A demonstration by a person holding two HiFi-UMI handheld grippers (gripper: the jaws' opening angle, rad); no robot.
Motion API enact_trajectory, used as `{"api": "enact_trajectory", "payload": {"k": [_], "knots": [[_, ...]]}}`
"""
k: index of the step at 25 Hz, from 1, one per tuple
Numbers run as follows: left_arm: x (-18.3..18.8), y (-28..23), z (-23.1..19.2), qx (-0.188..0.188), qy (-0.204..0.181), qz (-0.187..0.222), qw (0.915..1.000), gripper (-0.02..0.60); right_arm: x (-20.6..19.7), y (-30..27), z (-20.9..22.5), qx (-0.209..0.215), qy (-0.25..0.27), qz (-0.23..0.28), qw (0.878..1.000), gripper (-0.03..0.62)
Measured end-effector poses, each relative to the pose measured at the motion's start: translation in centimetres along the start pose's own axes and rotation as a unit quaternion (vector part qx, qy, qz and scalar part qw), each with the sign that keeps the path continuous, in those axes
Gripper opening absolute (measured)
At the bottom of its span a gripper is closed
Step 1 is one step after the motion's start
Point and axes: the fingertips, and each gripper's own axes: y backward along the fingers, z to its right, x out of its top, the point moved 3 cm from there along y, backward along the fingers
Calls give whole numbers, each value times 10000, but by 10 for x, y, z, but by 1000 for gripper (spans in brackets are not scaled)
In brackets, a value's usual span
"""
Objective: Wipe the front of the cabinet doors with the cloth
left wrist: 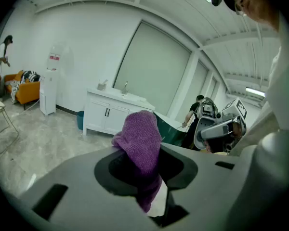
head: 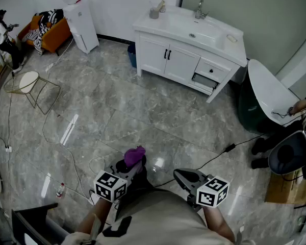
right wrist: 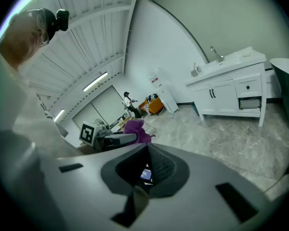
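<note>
A purple cloth [head: 133, 156] sticks up from my left gripper [head: 131, 163], which is shut on it; in the left gripper view the cloth [left wrist: 140, 148] fills the space between the jaws. My right gripper [head: 182, 177] is held beside it with its jaws together and nothing between them [right wrist: 145, 174]. The white cabinet [head: 186, 47] with two doors [head: 168, 59] and black handles stands far across the floor, also seen as the cabinet [left wrist: 111, 115] and the cabinet [right wrist: 229, 95]. Both grippers are held near my body, well away from it.
The cabinet has a sink basin [head: 196, 32], a cup [head: 154, 12] and an open drawer [head: 204, 80]. A blue bin [head: 131, 55] stands at its left. A white water dispenser [head: 79, 19], a wire chair [head: 28, 86], floor cables [head: 66, 147] and a dark green tub [head: 260, 101] surround the floor.
</note>
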Motion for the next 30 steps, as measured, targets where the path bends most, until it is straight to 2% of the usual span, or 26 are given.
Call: {"api": "enact_trajectory", "payload": {"k": [3,5,7,10,14,18,20,22,24,26,30], "knots": [[44,-17,-62,-236,95,-33,9997,120,53,-64,9,42,-119,-47,9999,9],[70,-25,-105,-370,212,-22,9991,120,82,-101,8,63,21,-97,9999,9],[95,-33,-142,-333,213,35,9992,120,109,-128,12,-12,130,-123,9998,9],[124,-44,-180,-208,11,26,9998,120,143,-153,26,-39,9,-48,10000,9],[138,-65,-228,84,198,-258,9994,120,175,-188,48,11,-224,-90,9997,9],[166,-110,-276,328,442,-338,9979,120,212,-221,89,77,-267,-86,9996,9],[195,-138,-297,579,398,-292,9971,119,233,-238,114,177,-358,-83,9992,9],[226,-166,-314,785,301,-253,9961,118,257,-250,142,262,-695,13,9972,9],[255,-190,-326,840,155,-285,9959,118,276,-260,163,404,-1108,178,9929,9],[278,-209,-337,897,-25,-247,9957,118,289,-271,180,588,-1287,147,9898,9],[325,-228,-378,1299,-222,122,9912,120,314,-315,197,911,-950,-297,9909,9]]}}
